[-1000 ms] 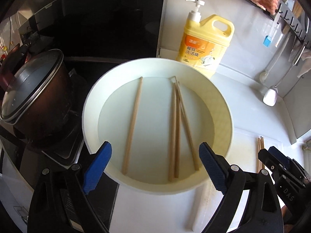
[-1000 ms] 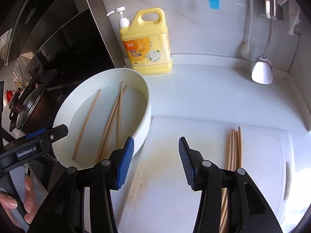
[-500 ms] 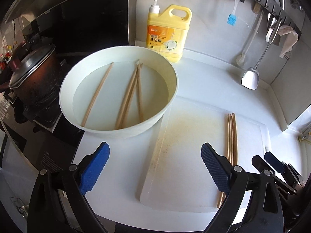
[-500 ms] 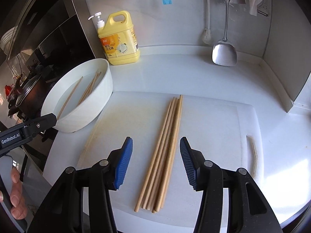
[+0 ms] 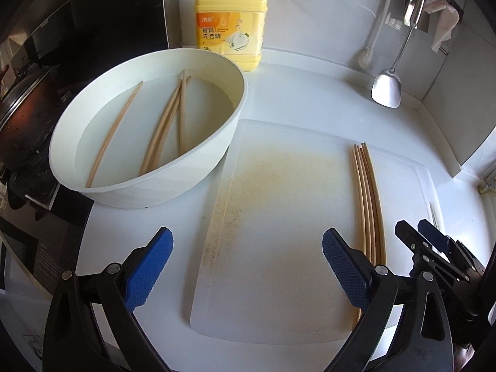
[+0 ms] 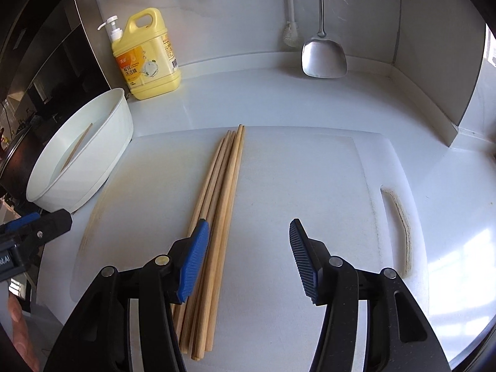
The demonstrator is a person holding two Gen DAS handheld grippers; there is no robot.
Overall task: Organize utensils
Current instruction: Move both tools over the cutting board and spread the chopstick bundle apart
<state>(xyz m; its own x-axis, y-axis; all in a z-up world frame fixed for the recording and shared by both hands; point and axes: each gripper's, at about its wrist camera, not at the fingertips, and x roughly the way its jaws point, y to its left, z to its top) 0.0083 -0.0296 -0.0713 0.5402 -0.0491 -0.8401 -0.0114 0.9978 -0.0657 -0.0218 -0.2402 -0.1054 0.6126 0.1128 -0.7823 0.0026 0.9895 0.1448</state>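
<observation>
Several wooden chopsticks [image 6: 217,217] lie side by side on a white cutting board [image 6: 310,167]; they also show in the left wrist view [image 5: 367,192]. More chopsticks [image 5: 164,130] lie in water in a white basin [image 5: 217,142] left of the board [image 5: 279,232]. My left gripper [image 5: 246,266] is open and empty above the board's near left part. My right gripper [image 6: 248,257] is open and empty, low over the board, its left finger beside the chopstick bundle.
A yellow dish soap bottle [image 5: 231,21] stands behind the basin [image 6: 93,155]. A metal spatula [image 6: 324,55] and a ladle hang on the back wall. A dark pot [image 5: 18,124] sits on the stove at left. A wall corner [image 6: 434,108] rises at right.
Both grippers have pulled back from the basin and swung right over the cutting board. The right gripper has come lower and closer to the chopstick bundle. Both stay open.
</observation>
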